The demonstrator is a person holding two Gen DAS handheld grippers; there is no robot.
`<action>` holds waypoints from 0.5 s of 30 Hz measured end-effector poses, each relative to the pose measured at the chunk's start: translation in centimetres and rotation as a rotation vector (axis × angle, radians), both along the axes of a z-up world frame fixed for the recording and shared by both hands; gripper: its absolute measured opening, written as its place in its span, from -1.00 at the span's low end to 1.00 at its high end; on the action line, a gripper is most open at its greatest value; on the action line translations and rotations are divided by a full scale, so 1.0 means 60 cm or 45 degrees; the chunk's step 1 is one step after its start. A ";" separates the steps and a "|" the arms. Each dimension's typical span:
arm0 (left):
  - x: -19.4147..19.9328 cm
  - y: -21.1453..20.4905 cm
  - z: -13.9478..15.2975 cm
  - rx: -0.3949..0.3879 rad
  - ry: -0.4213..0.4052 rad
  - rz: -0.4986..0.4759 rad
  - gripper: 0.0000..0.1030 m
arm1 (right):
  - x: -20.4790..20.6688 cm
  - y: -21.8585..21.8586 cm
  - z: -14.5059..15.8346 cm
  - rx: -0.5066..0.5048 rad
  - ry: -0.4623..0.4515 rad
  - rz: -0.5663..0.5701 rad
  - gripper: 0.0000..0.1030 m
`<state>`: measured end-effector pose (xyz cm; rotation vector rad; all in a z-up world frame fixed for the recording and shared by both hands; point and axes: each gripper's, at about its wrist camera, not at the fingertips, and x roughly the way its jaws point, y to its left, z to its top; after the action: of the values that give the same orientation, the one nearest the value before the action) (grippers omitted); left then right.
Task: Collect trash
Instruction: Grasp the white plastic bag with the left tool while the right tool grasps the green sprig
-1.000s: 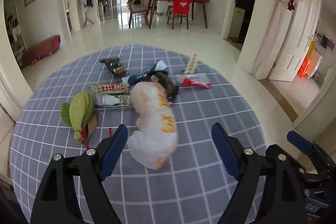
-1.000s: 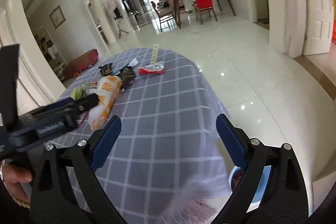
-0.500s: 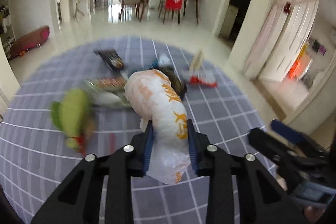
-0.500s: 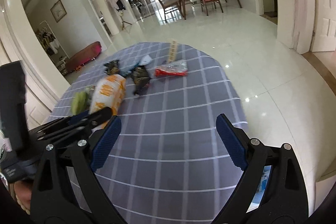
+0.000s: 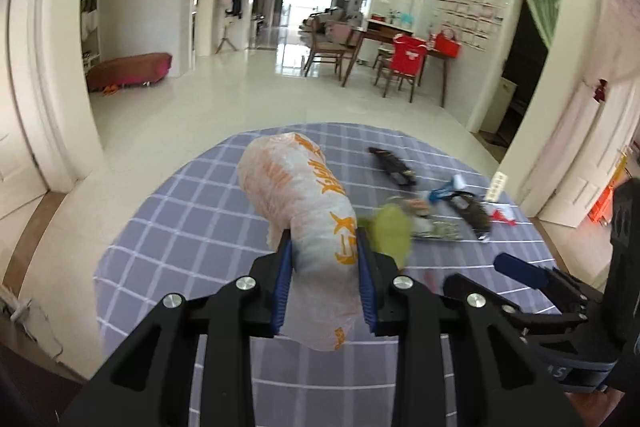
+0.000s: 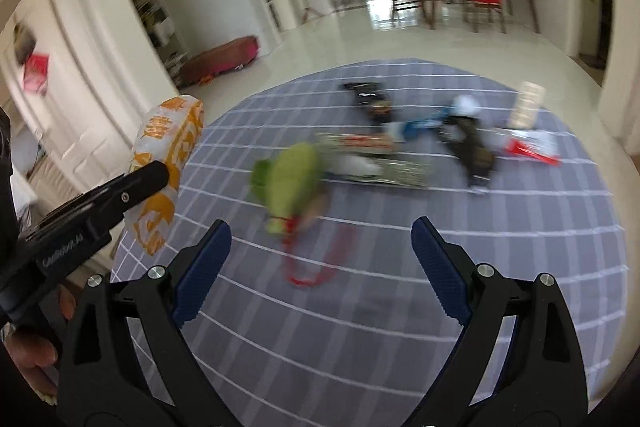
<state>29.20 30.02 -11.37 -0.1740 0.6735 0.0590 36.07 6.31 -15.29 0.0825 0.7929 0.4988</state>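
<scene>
Left gripper [image 5: 324,275] jaws clamped on white-and-orange plastic bag [image 5: 304,203], lifted above left side of grey checked worktop [image 5: 192,211]. Right gripper [image 6: 320,259] jaws wide, empty, over green leafy item [image 6: 290,179]; wrappers [image 6: 380,155] scattered far right.

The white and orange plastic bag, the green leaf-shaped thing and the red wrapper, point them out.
plastic bag [image 5: 308,211], left wrist view, middle.
green leaf-shaped thing [image 6: 290,179], right wrist view, blurred body.
red wrapper [image 6: 530,149], right wrist view, red part.

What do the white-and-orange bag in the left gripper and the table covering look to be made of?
Bag: thin plastic film, translucent white with orange print; it crinkles and pinches in between the left gripper pads. Table covering: probably woven cloth, matte grey-blue with white grid lines, draping over the edge.
</scene>
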 end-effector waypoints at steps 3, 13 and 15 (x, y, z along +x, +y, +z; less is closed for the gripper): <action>-0.004 0.033 -0.012 -0.014 0.017 0.027 -0.44 | 0.025 0.040 -0.011 -0.041 0.017 0.012 0.67; -0.001 0.035 -0.022 -0.046 0.032 -0.022 -0.44 | 0.069 0.047 -0.037 -0.020 0.103 0.054 -0.78; -0.002 0.021 -0.014 -0.041 0.017 -0.037 -0.44 | 0.058 0.024 -0.018 0.032 0.072 0.055 -0.79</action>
<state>29.11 31.29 -12.18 -0.1950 0.6906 0.0217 39.54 7.77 -16.36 0.1030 0.8449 0.5494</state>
